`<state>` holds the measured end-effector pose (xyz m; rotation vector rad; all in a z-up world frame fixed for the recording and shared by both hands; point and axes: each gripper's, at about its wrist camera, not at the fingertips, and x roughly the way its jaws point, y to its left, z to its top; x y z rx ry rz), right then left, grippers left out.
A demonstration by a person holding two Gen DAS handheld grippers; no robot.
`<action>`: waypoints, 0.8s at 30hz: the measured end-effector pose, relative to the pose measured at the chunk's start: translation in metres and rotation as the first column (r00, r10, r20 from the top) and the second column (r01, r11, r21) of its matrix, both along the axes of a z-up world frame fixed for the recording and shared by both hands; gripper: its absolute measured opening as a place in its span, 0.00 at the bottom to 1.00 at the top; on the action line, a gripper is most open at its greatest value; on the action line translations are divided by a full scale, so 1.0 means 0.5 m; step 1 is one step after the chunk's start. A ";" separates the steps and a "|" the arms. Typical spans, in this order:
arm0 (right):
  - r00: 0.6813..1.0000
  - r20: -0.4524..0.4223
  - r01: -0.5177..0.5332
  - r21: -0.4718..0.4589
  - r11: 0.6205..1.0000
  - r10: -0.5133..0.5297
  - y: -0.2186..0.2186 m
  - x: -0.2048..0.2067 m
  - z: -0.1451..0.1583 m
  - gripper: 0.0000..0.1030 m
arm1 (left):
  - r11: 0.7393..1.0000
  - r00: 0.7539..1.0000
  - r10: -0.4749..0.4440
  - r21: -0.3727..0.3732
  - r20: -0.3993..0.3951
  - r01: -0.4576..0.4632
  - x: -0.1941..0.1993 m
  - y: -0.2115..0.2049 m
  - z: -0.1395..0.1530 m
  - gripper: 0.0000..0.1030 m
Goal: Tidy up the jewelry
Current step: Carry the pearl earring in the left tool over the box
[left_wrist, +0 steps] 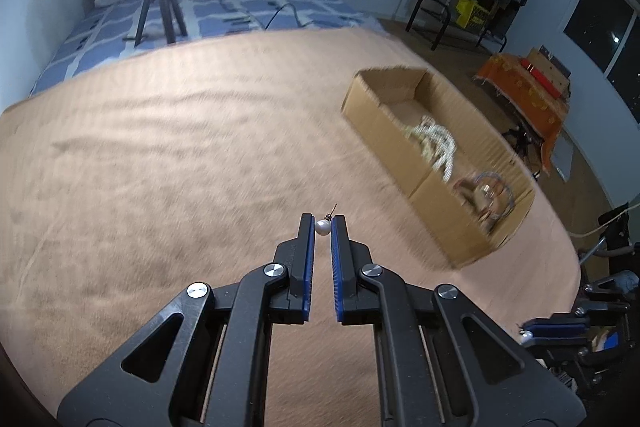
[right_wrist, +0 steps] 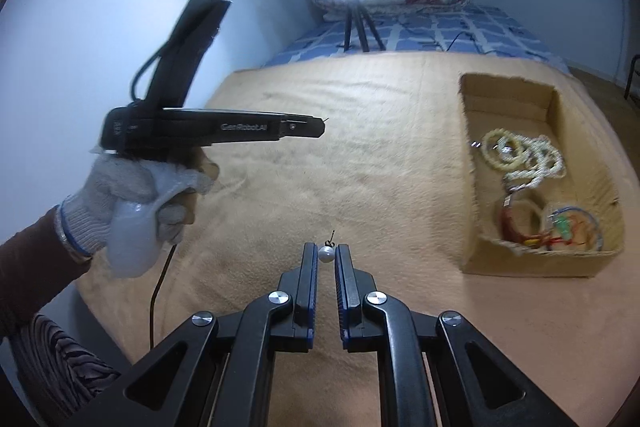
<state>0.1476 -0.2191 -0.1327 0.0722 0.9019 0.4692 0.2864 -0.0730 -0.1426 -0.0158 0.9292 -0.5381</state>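
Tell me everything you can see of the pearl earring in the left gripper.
The pearl earring is a small round white bead, glossy, with a thin dark metal post and tiny fitting sticking up from its top. It sits pinched at the very tips of the left gripper, touched by both blue pads, held clear above the tan blanket.

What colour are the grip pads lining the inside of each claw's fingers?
Blue, set on black fingers; the left wrist view shows the pads best.
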 end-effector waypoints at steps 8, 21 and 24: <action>0.997 0.063 0.045 0.051 0.998 -0.049 -0.056 0.005 0.070 0.06 | 0.998 0.999 -0.013 -0.053 0.044 0.015 0.026 -0.068 0.054 0.06; 0.980 0.135 0.140 0.043 0.989 -0.144 -0.163 0.023 0.136 0.06 | 0.998 0.989 -0.055 -0.021 0.139 0.058 0.034 -0.176 0.101 0.06; 0.975 0.146 0.162 0.036 0.986 -0.165 -0.182 0.028 0.143 0.06 | 0.998 0.988 -0.060 -0.020 0.145 0.063 0.037 -0.196 0.101 0.06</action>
